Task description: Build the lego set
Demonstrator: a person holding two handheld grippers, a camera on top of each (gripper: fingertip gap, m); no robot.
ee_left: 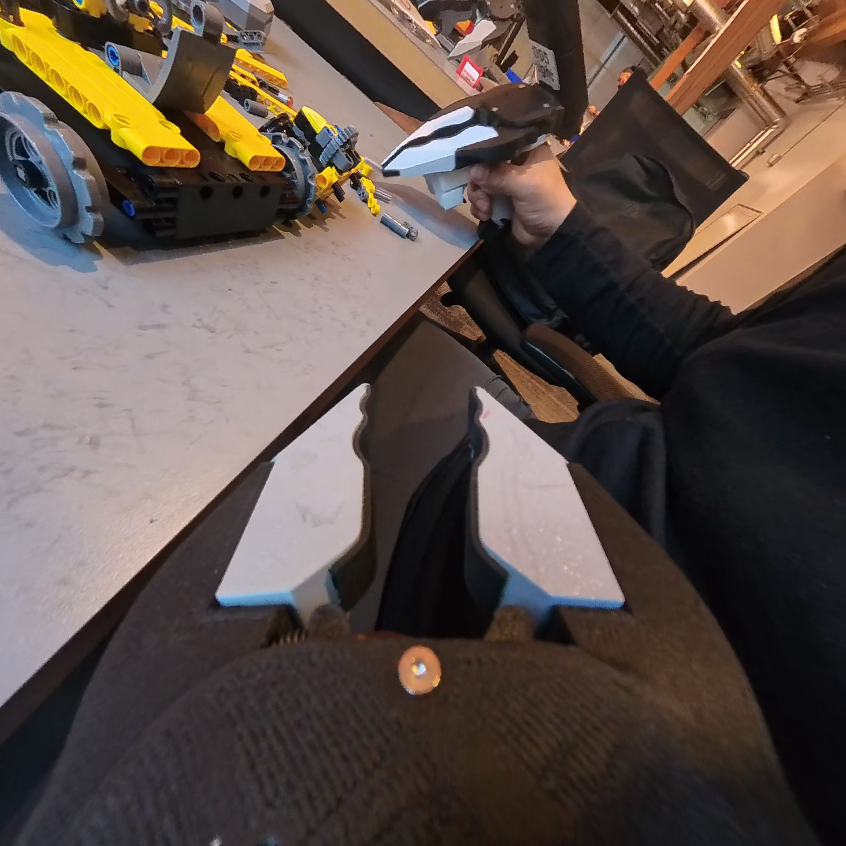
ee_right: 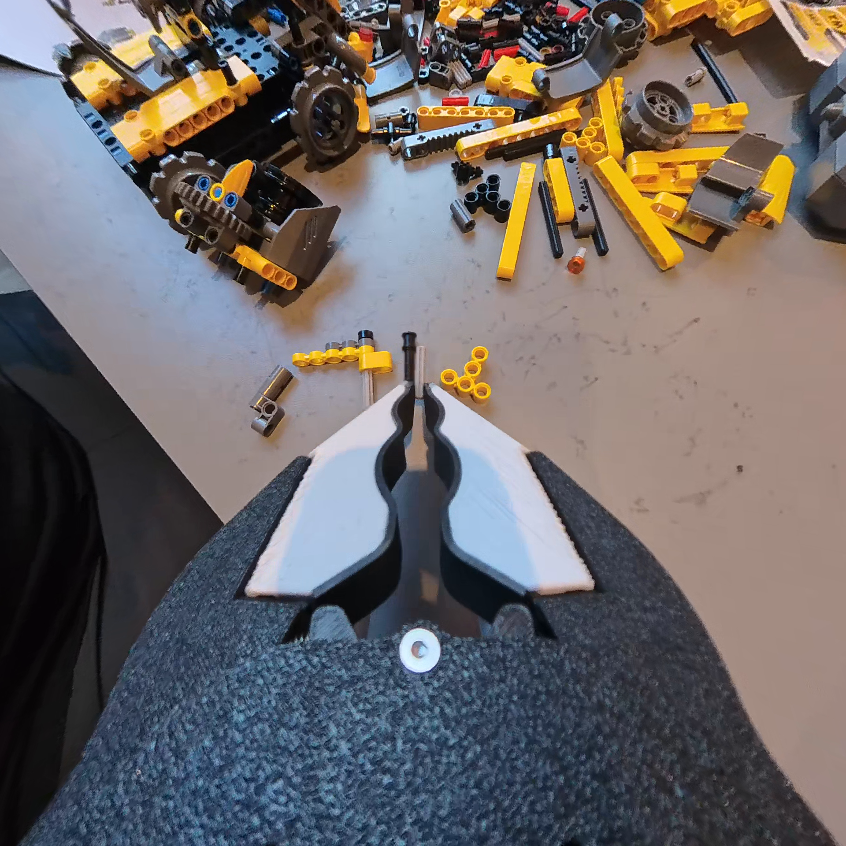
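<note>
Right gripper (ee_right: 415, 393) tips nearly together, pinching a thin light-grey axle (ee_right: 420, 366) beside a black pin (ee_right: 407, 355) on the table (ee_right: 595, 412); shallow grip risks slippage. Left gripper (ee_left: 419, 403) spread, empty, off-table

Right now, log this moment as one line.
left claw: open, empty, past the table edge | right claw: shut on light grey axle | beside it: black pin, yellow connector

pale grey axle (ee_right: 420, 366) between right gripper (ee_right: 415, 389) tips
</note>
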